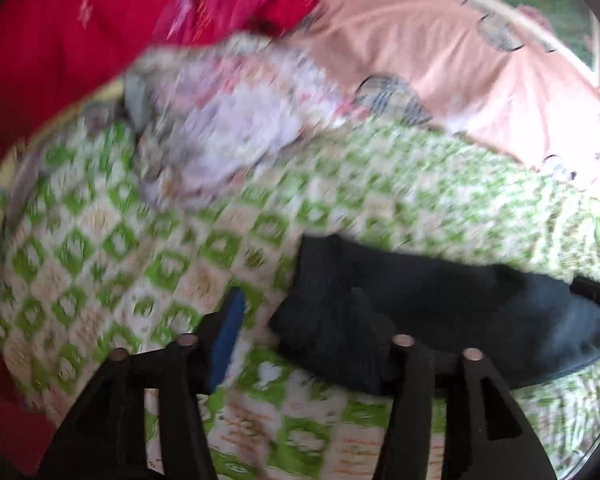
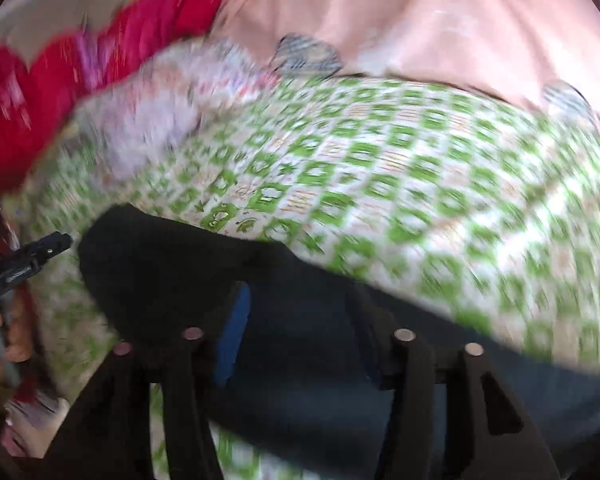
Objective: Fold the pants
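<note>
The dark navy pants point(image 1: 420, 304) lie on a green-and-white patterned bedspread point(image 1: 160, 248). In the left wrist view, my left gripper point(image 1: 300, 320) is open, its blue-padded left finger point(image 1: 228, 336) over the bedspread and its right finger at the pants' left edge. The right gripper's tip point(image 1: 596, 296) shows at the far right edge. In the right wrist view, the pants point(image 2: 172, 264) stretch from centre left to lower right. My right gripper point(image 2: 300, 320) is open with the cloth lying between and under its fingers. The left gripper point(image 2: 28, 260) shows at the left. Both views are motion-blurred.
A pale floral garment point(image 1: 228, 128) lies crumpled at the back of the bed, also in the right wrist view point(image 2: 148, 120). Red cloth point(image 1: 100, 12) and a pink sheet point(image 1: 460, 56) lie behind it. Bedspread extends to the right point(image 2: 420, 184).
</note>
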`<state>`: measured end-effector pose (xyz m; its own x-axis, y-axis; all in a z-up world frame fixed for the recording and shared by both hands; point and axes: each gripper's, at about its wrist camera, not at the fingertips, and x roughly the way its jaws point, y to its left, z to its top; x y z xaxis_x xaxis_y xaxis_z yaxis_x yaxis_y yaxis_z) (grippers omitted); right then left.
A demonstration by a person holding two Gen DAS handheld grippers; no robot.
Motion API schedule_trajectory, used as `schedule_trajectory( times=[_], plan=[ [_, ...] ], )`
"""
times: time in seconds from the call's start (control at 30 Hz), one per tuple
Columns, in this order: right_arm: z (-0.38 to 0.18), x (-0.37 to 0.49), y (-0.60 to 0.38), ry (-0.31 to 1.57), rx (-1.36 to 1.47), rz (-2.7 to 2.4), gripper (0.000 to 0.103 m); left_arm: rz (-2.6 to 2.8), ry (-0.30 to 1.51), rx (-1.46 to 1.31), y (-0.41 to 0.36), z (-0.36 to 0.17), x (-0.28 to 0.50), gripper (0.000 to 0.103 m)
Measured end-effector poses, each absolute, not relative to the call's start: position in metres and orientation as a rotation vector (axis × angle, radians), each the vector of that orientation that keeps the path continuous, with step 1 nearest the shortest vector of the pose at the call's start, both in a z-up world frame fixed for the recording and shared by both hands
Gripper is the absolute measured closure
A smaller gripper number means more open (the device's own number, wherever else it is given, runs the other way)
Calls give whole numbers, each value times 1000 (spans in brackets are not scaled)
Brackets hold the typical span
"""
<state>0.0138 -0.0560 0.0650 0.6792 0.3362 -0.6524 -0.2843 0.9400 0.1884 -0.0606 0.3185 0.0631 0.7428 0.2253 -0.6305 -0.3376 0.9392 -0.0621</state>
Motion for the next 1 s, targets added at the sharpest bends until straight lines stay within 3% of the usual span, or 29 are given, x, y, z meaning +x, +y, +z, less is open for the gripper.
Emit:
schedule_trajectory(
  times=[0.13, 0.43, 1.0],
  plan=[
    [55, -41, -118, 756, 194, 231, 46, 142, 681, -138, 277, 84, -37, 41],
    [34, -111, -221, 724, 450, 11, 46, -275, 844, -7, 125, 66, 43, 41],
    [13, -121, -310, 619, 724, -102, 46, -794, 1061, 275, -128, 39, 140, 41]
  ],
)
